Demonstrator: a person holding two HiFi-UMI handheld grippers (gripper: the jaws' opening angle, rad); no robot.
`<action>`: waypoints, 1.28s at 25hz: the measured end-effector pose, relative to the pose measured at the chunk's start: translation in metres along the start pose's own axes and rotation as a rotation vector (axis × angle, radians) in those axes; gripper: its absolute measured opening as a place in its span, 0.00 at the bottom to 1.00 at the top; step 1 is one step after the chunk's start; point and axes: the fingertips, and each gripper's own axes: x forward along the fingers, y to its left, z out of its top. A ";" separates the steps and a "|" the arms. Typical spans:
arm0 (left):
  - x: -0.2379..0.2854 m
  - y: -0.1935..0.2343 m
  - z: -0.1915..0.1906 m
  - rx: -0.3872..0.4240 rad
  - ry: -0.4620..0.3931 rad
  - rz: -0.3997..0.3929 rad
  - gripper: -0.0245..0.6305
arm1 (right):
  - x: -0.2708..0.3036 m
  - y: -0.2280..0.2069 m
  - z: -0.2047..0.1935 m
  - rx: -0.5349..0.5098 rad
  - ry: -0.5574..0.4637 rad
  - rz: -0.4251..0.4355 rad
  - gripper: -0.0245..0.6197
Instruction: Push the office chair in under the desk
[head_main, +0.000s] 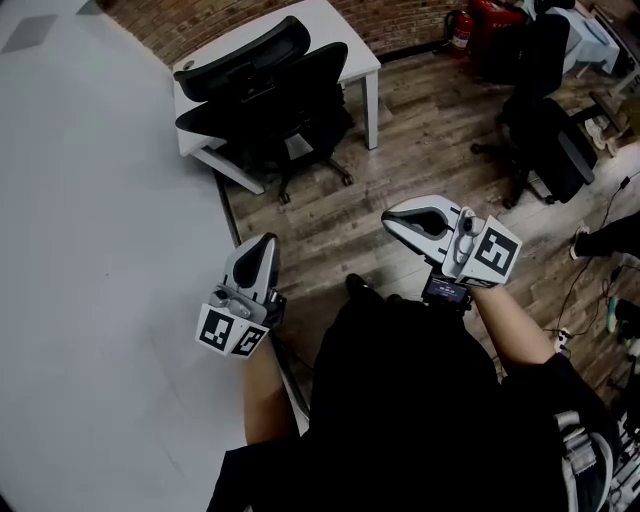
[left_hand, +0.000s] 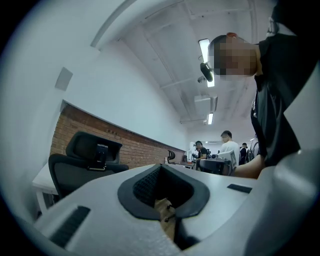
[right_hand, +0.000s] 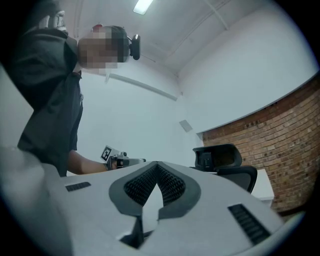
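Wooden floor (head_main: 420, 150), office chair (head_main: 265, 95) at white desk (head_main: 352, 48), spare chair (head_main: 545, 130) off right; left gripper (head_main: 262, 243), right gripper (head_main: 392, 222) both clenched empty.

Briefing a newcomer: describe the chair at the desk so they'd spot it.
By the brick wall stands a white desk. The chair is the black one with a headrest at that desk; the other chair stands apart, at right.

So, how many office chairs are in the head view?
2. One office chair stands at the white desk, at the top; the other chair is at the upper right. Dark clutter behind it may hide more.
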 end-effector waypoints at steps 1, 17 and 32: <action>-0.002 -0.010 -0.006 -0.007 0.009 -0.001 0.06 | -0.006 0.007 -0.002 0.007 0.003 0.002 0.05; -0.060 -0.122 -0.071 -0.005 0.144 0.012 0.06 | -0.054 0.114 -0.047 0.011 0.085 0.059 0.05; -0.144 -0.107 -0.071 0.000 0.161 -0.128 0.06 | 0.025 0.187 -0.066 0.017 0.066 -0.009 0.05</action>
